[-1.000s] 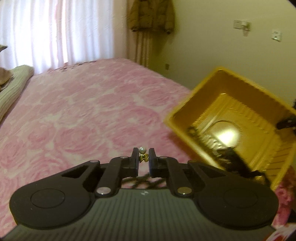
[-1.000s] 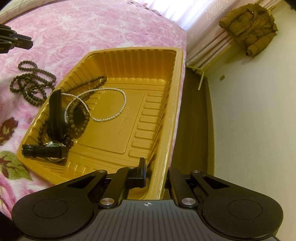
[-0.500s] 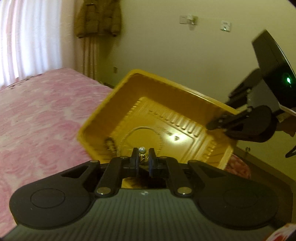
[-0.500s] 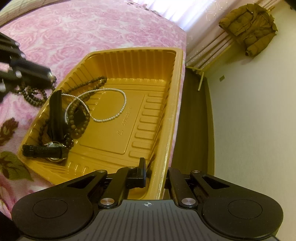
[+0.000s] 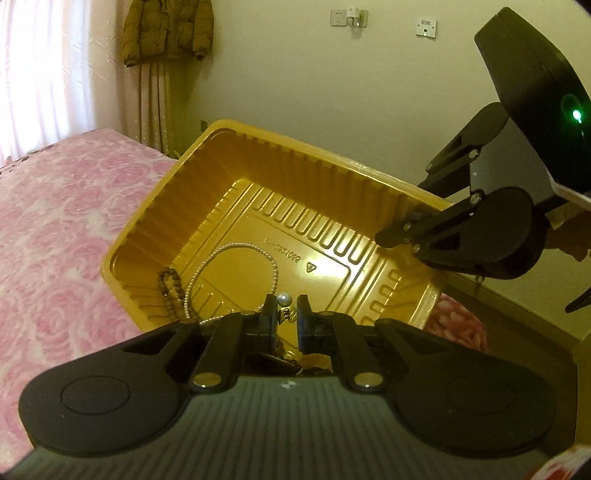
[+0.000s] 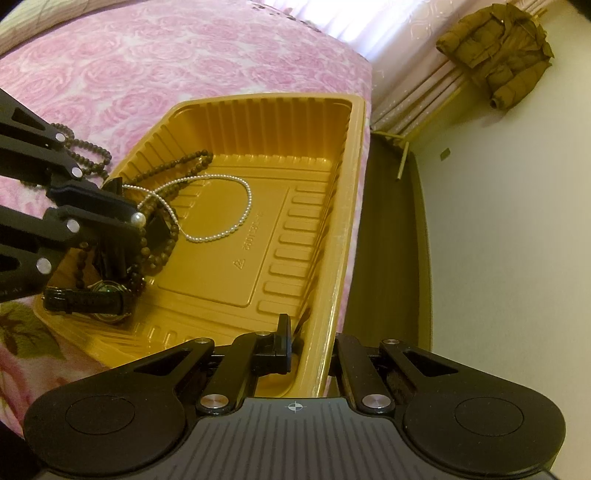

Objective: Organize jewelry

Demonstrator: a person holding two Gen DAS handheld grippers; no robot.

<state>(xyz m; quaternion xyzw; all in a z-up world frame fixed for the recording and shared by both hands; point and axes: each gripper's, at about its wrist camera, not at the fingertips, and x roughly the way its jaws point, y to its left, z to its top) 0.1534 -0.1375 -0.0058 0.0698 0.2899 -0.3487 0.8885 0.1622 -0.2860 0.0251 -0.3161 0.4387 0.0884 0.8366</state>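
- A bedroom in a home.
- A wide bed [image 6: 184, 66] under a pink rose-patterned bedspread [image 5: 55, 221], filling much of both views.
- Sheer white curtains [image 5: 40, 66] glowing with daylight beside striped pinkish drapes [image 5: 155, 99].
- A brown padded coat [image 5: 166, 29] hanging high by the drapes.
- Plain cream wall [image 5: 332, 92] with a switch [image 5: 337, 16] and sockets [image 5: 425, 26] near the top.
- Dark floor [image 6: 391, 240] along the bed's edge.
- A striped pillow [image 6: 40, 14] at the far corner of the bed.
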